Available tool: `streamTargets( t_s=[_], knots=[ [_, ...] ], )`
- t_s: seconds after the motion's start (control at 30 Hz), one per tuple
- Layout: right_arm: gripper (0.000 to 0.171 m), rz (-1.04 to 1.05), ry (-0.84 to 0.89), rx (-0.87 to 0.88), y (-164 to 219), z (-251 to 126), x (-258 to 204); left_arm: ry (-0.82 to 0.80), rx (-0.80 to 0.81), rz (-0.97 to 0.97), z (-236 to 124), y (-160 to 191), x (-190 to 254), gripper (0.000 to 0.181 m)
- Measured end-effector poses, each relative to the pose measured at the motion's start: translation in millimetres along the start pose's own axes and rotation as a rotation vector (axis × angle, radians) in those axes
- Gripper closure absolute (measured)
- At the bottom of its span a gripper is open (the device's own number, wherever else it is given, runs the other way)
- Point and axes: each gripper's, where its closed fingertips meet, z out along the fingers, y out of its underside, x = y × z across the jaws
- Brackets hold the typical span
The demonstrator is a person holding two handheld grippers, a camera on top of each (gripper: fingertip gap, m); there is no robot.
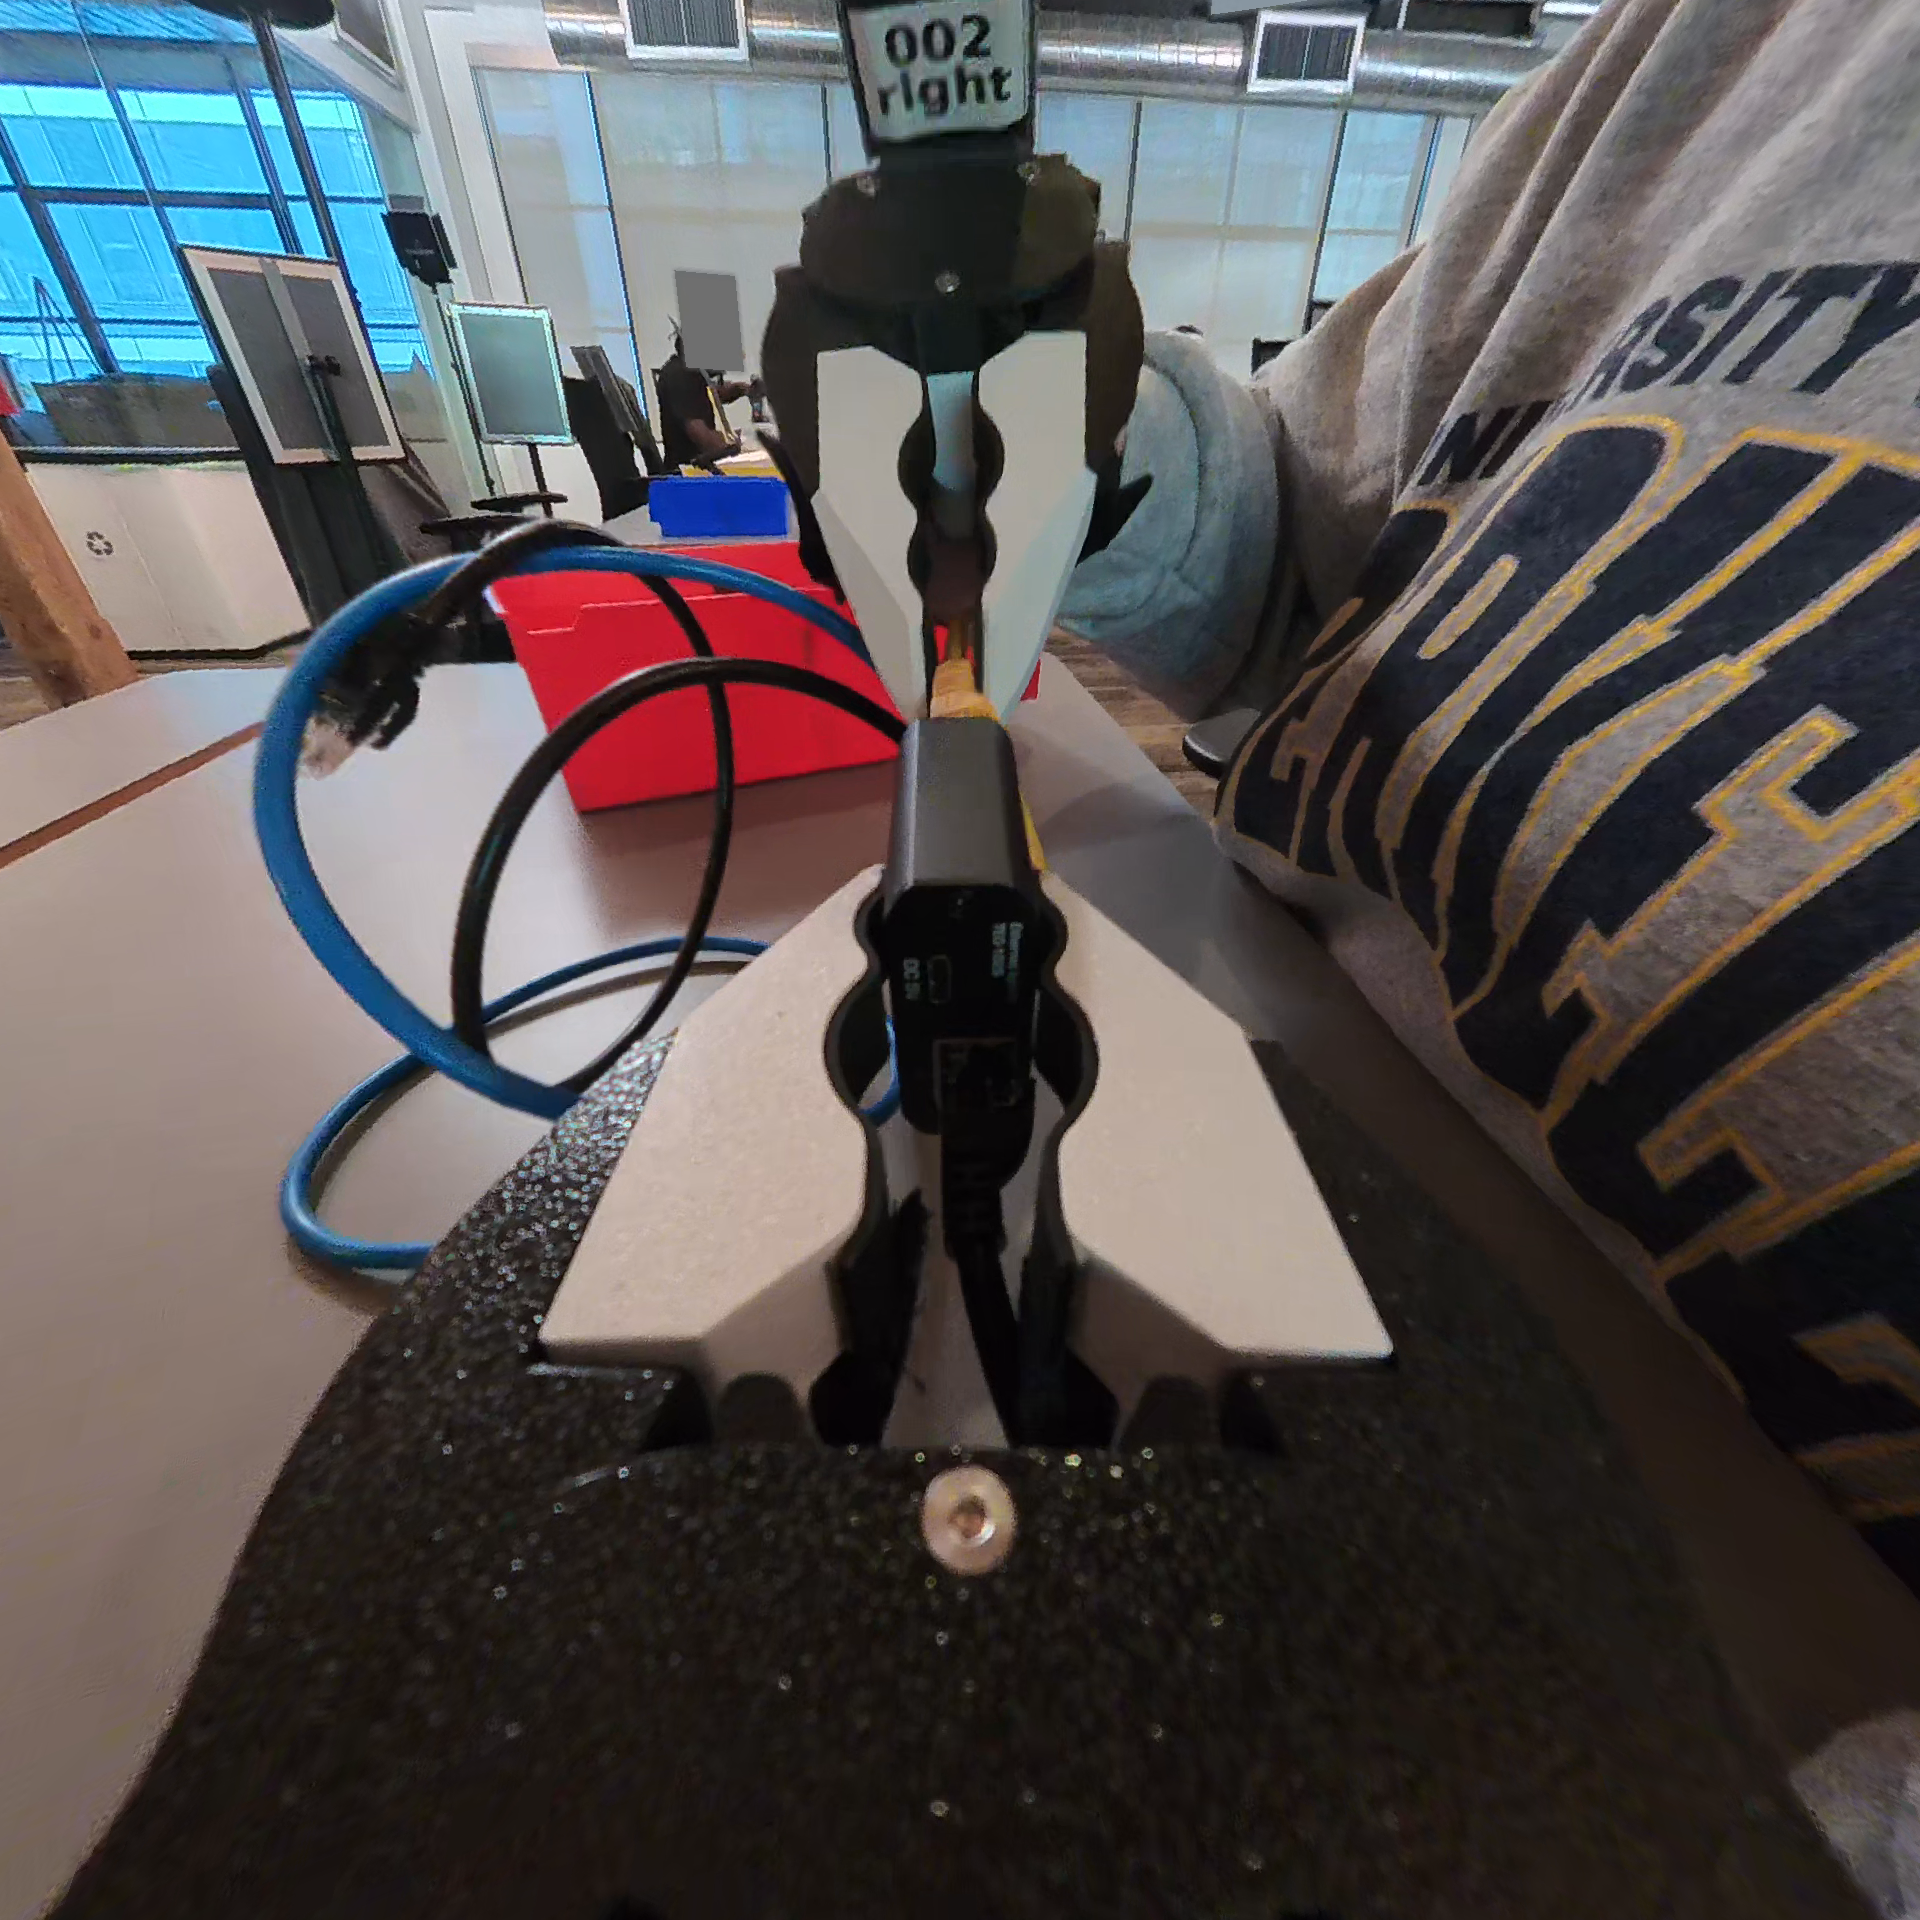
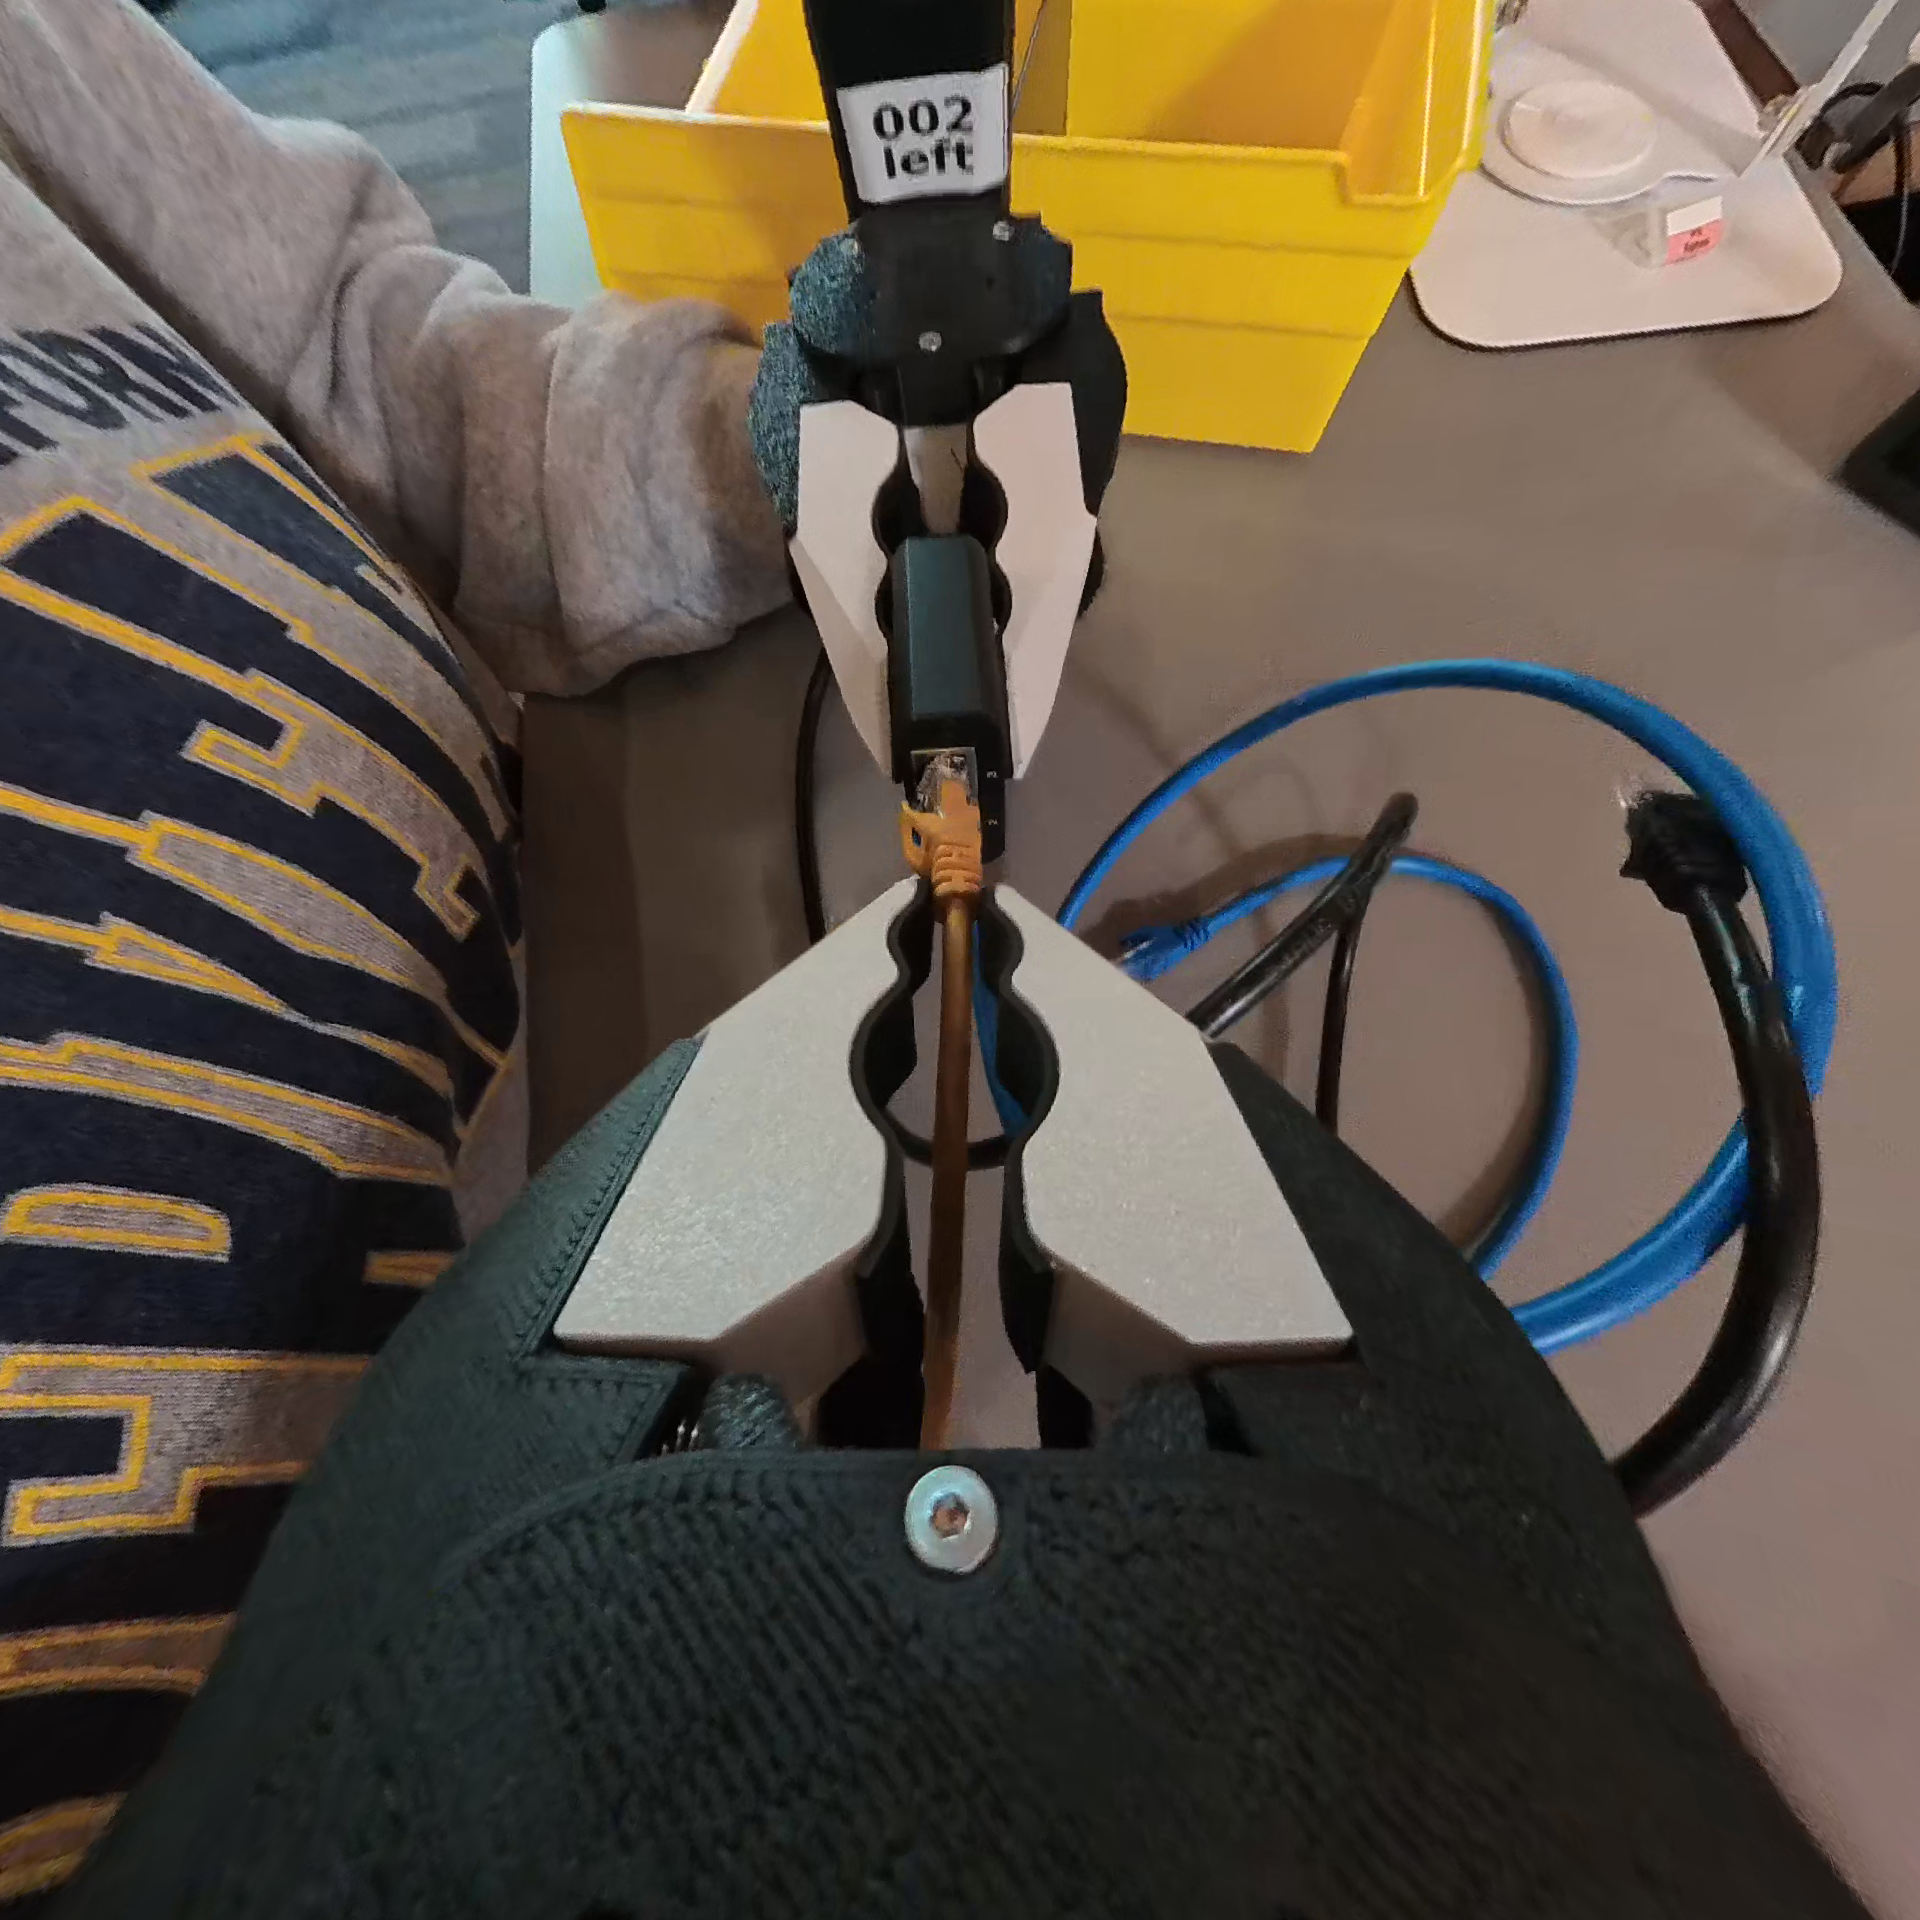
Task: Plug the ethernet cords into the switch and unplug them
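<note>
Above the table edge (image 2: pixel 1455 644), left gripper (image 1: pixel 961 894) clamps the black switch (image 1: pixel 961 862), right gripper (image 2: pixel 956 904) pinches the orange ethernet cord (image 2: pixel 951 1039), plug seated; blue cord (image 2: pixel 1558 935) and black cord (image 2: pixel 1745 1091) lie unplugged.

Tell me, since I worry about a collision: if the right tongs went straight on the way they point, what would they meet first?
Most likely the black switch, held in the left tongs directly ahead. The right tongs grip the orange cord just behind its plug, which already sits at the switch's port, so little room remains.
</note>
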Motion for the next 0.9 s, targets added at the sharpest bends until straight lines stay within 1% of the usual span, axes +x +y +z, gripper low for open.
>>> streamTargets(
  t_s=[0.2,0.33,0.47,0.73,0.9],
  knots=[
    [0.165,0.088,-0.056,0.098,-7,-3,-1,0.003,0.047,-0.034,-1,-6,-2,0.159],
    [0.165,0.076,-0.051,0.122,-10,-3,-1,0.015,0.075,-0.054,-3,-10,-1,0.16],
    [0.165,0.057,-0.045,0.125,-12,-5,-1,0.03,0.104,-0.083,-3,-13,-1,0.159],
    [0.165,0.067,-0.061,0.155,-16,-8,-3,0.039,0.108,-0.092,-4,-14,-1,0.159],
    [0.165,0.029,-0.031,0.113,-11,-5,-2,0.047,0.106,-0.1,-4,-14,-1,0.159]
  ],
)
